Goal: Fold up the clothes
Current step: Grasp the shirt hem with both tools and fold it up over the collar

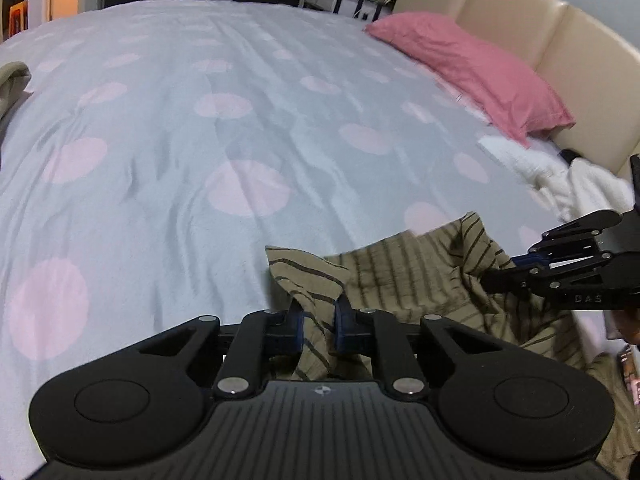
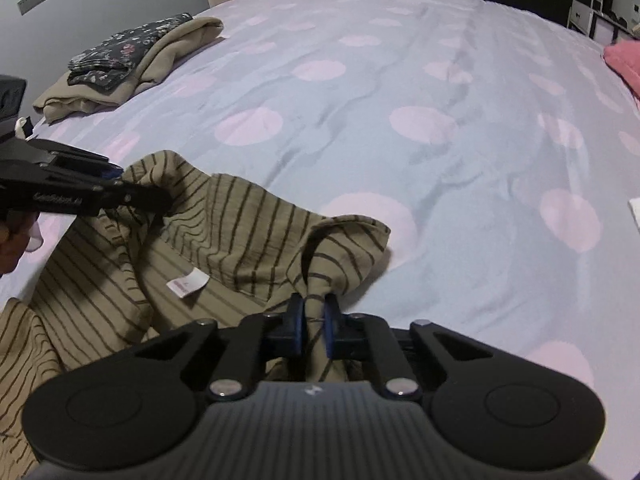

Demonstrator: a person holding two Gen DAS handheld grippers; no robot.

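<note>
An olive striped garment (image 1: 404, 280) lies crumpled at the near edge of the bed; it also shows in the right wrist view (image 2: 240, 224), with a white label (image 2: 188, 283) facing up. My left gripper (image 1: 318, 312) is shut on one corner of the garment; it shows from the side in the right wrist view (image 2: 132, 192). My right gripper (image 2: 315, 312) is shut on another bunched corner; it shows at the right of the left wrist view (image 1: 508, 270). Both corners are raised slightly off the bed.
The bed has a pale blue cover with pink dots (image 1: 240, 140). A pink pillow (image 1: 472, 68) lies by the beige headboard (image 1: 560, 48). White cloth (image 1: 560, 180) lies below the pillow. Folded beige and dark floral clothes (image 2: 124, 64) are stacked at the far left.
</note>
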